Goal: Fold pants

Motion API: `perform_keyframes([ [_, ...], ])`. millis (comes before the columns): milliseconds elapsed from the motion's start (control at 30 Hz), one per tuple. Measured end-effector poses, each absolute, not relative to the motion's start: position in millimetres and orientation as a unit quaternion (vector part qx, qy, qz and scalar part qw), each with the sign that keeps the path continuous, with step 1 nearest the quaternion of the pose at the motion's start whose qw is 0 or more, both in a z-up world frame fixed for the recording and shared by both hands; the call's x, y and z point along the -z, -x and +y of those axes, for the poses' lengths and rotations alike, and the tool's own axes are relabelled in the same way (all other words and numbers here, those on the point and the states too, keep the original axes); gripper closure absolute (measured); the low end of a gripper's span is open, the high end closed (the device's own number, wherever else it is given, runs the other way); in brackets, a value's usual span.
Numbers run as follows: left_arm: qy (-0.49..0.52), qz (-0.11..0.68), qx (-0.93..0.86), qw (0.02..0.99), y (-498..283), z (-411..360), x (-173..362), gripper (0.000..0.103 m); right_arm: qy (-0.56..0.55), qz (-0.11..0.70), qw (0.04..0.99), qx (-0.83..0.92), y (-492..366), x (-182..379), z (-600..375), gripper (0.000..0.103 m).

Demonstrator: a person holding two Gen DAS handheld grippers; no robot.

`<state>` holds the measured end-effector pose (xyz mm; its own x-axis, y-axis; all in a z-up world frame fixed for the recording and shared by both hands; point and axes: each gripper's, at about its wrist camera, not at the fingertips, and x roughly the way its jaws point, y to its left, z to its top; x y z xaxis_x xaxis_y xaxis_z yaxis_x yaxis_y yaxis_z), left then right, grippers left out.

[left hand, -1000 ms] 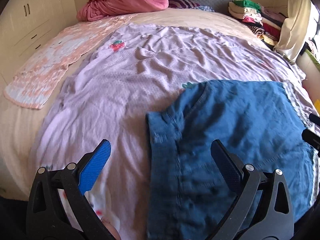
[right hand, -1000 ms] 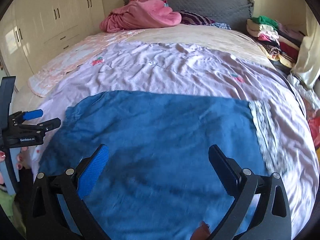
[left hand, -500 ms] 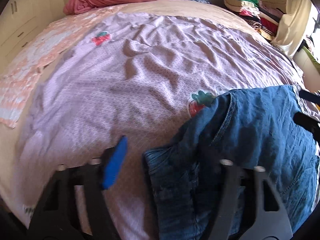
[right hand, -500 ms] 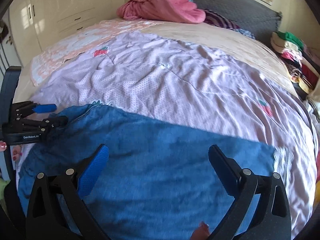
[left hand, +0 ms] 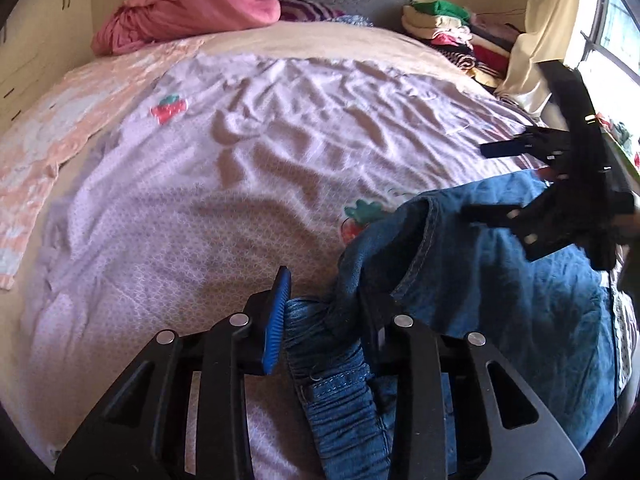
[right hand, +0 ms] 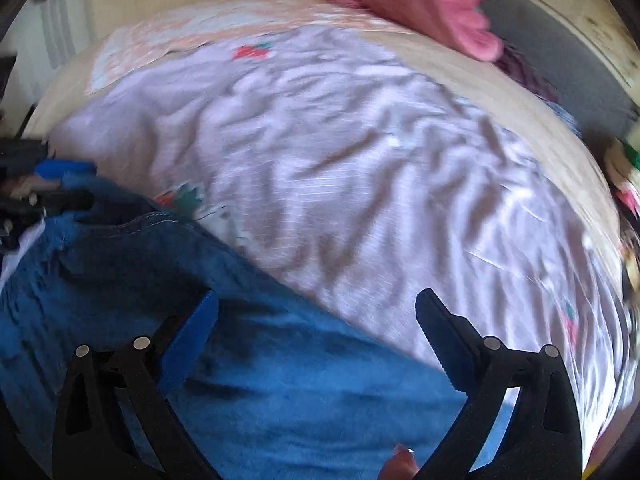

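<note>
Blue denim pants [left hand: 500,320] lie on the near right part of the bed, their elastic waistband bunched up. My left gripper [left hand: 324,304] has that bunched waistband between its jaws, which are closing; the blue pad [left hand: 276,320] presses on the denim. In the right wrist view the pants [right hand: 280,380] fill the lower left, and my right gripper [right hand: 316,320] hangs open just above the cloth, holding nothing. It shows in the left wrist view as the right gripper [left hand: 476,180], over the pants' far side. The left gripper [right hand: 76,184] shows at the left edge there.
A wrinkled lilac sheet [left hand: 240,200] with strawberry prints covers the bed. A peach patterned cloth [left hand: 60,120] lies along its left side. At the head sits a pink bundle [left hand: 188,12]; folded clothes [left hand: 452,36] are stacked at the far right by a curtain [left hand: 540,40].
The left jaws went from wide apart to narrow around the waistband, which bunched up. The right gripper rolled and swung leftward over the pants, now closer to the left gripper.
</note>
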<state>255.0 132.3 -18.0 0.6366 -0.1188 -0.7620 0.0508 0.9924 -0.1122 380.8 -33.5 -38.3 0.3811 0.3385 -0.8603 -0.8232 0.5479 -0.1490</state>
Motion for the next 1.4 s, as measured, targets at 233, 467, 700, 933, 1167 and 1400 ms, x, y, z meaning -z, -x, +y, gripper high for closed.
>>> perform_keyframes([
  [233, 0.016, 0.407, 0.046, 0.912, -247.8, 124.0, 7.5, 0.08, 0.312, 0.411, 0.752, -0.41, -359.3, 45.9, -17.6, 0.096],
  [467, -0.003, 0.369, 0.049, 0.928, -221.9, 117.9, -16.1, 0.08, 0.264, 0.349, 0.809, -0.393, -314.8, -12.4, -52.2, 0.098],
  [700, -0.038, 0.32, 0.054, 0.945, -165.6, 94.3, -42.2, 0.079, 0.253, 0.307, 0.834, -0.382, -228.1, -52.5, -90.6, 0.098],
  [933, -0.055, 0.311, 0.06, 0.947, -95.6, 81.1, -36.6, 0.079, 0.228, 0.325, 0.826, -0.4, -135.2, -42.0, -114.6, 0.098],
  [1167, -0.034, 0.365, 0.06, 0.928, -49.8, 81.1, -1.3, 0.078, 0.185, 0.382, 0.806, -0.413, -77.4, 7.0, -111.4, 0.098],
  [1400, -0.05, 0.392, 0.048, 0.917, -30.5, 81.9, 19.8, 0.077, 0.142, 0.425, 0.786, -0.426, -44.6, 44.5, -104.1, 0.098],
])
